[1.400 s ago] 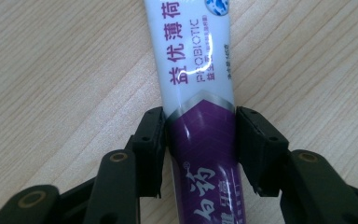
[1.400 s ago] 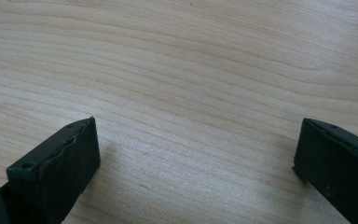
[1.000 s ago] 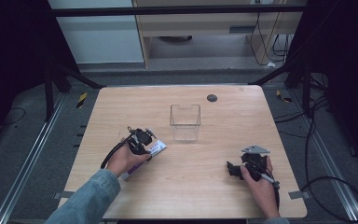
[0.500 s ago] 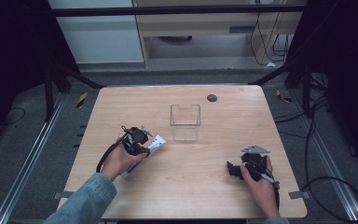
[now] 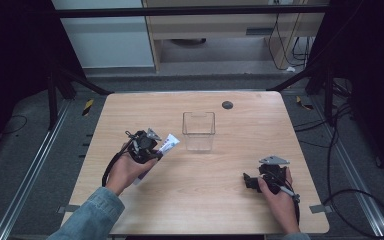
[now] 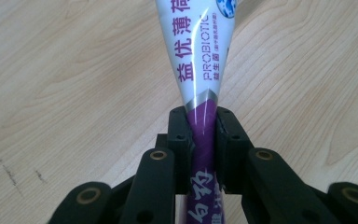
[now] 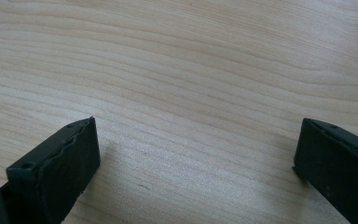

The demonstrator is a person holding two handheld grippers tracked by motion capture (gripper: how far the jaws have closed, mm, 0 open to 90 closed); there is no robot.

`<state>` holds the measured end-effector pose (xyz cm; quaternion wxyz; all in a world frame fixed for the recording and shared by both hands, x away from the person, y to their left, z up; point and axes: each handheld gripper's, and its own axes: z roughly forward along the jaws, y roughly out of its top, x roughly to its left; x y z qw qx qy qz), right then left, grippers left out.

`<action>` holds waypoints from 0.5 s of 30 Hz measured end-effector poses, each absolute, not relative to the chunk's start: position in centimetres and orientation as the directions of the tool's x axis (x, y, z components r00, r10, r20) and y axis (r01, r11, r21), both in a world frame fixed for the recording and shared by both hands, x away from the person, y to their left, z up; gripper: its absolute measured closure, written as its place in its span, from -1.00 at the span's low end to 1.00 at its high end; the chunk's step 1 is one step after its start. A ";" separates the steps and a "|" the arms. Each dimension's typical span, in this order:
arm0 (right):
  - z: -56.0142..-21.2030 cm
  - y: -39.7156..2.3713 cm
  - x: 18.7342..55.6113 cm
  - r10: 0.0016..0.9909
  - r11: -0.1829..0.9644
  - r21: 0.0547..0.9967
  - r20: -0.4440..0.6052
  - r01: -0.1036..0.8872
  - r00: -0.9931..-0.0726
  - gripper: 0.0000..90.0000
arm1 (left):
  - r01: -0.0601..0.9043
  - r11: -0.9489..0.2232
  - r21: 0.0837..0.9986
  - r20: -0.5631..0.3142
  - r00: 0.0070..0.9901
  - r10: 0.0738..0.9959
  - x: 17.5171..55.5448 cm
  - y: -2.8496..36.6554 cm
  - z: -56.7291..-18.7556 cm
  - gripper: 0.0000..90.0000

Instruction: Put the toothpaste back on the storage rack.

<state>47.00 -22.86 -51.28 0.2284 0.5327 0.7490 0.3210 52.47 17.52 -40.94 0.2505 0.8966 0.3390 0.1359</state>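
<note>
My left gripper point(image 5: 154, 151) is shut on a white and purple toothpaste tube point(image 5: 169, 143), left of the table's middle and lifted off the wood. In the left gripper view both black jaws pinch the purple part of the tube point(image 6: 198, 56) flat, at the left gripper point(image 6: 203, 126), and its white printed end fans out ahead. The tube's other end pokes out below the hand in the high view. My right gripper point(image 5: 250, 181) rests near the front right of the table. In its own view the right gripper point(image 7: 198, 144) is open, with bare wood between the jaws.
A clear, open-topped plastic box point(image 5: 198, 131) stands at the middle of the wooden table point(image 5: 240, 130), just right of the tube's tip. A small dark round disc point(image 5: 227, 105) lies near the far edge. Metal rails and cables run along both sides on the floor.
The left hand has risen a little, carrying the tube up off the table with it. The right hand and gripper have stayed where they were.
</note>
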 end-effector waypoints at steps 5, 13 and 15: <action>-51.3 -22.9 47.0 0.945 0.226 0.724 0.000 0.651 -0.328 -0.99 | 0.520 -0.635 0.571 0.086 0.731 0.677 52.4 17.2 -40.0 0.73; -51.3 -22.9 47.0 0.945 0.227 0.724 0.000 0.651 -0.328 -0.99 | 0.491 -0.622 0.610 0.099 0.731 0.675 52.6 16.5 -38.6 0.73; -51.3 -22.9 47.0 0.945 0.226 0.724 0.000 0.651 -0.328 -0.99 | 0.486 -0.619 0.617 0.100 0.731 0.675 52.7 16.2 -38.2 0.73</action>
